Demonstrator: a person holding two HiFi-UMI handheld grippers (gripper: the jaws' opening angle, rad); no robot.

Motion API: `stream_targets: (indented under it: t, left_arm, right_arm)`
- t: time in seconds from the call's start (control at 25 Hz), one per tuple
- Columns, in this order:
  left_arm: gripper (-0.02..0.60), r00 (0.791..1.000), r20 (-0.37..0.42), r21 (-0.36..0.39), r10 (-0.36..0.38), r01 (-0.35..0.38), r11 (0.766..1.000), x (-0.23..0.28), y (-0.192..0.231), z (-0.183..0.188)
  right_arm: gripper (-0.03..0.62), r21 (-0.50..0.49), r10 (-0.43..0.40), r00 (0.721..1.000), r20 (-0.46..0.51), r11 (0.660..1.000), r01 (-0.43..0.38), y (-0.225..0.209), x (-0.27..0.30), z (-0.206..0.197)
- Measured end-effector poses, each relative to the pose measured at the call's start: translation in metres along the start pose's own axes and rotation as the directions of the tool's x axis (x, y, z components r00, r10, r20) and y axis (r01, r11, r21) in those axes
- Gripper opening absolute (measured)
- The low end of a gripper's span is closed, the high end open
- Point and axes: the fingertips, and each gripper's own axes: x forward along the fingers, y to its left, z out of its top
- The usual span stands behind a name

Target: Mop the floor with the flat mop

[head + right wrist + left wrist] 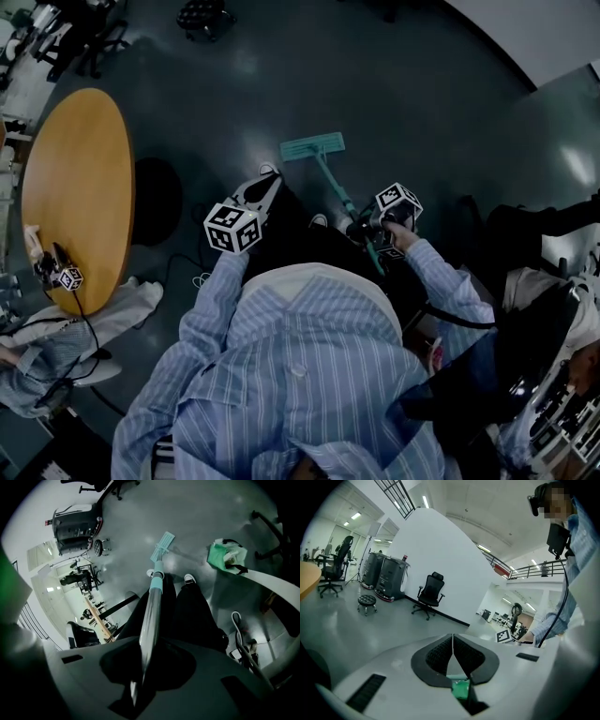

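Observation:
The flat mop's teal head [312,146] lies flat on the dark grey floor in front of the person's shoes; it also shows far off as the teal head [162,543]. Its handle [339,193] slants back to my right gripper [367,228], which is shut on it. In the right gripper view the silver handle [151,611] runs out from between the jaws of my right gripper [142,645]. My left gripper [261,192] is held apart at the left, away from the mop. Seen in its own view, this left gripper [452,641] has its pads pressed together and a small green piece at their base.
A round wooden table [75,178] stands at the left, with a dark round base [156,200] beside it. A stool [204,14] and office chair [429,592] stand farther off. A green bag [226,555] lies right of the mop. The person's shoes [189,579] are near the mop head.

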Motion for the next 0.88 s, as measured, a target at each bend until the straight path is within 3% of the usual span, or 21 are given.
stream_targets:
  t: [0.88]
  left_arm:
    - [0.009, 0.999, 0.009, 0.007, -0.040, 0.040, 0.999, -0.003, -0.015, -0.014]
  right_arm:
    - [0.069, 0.003, -0.008, 1.000, 0.005, 1.000, 0.008, 0.001, -0.001, -0.015]
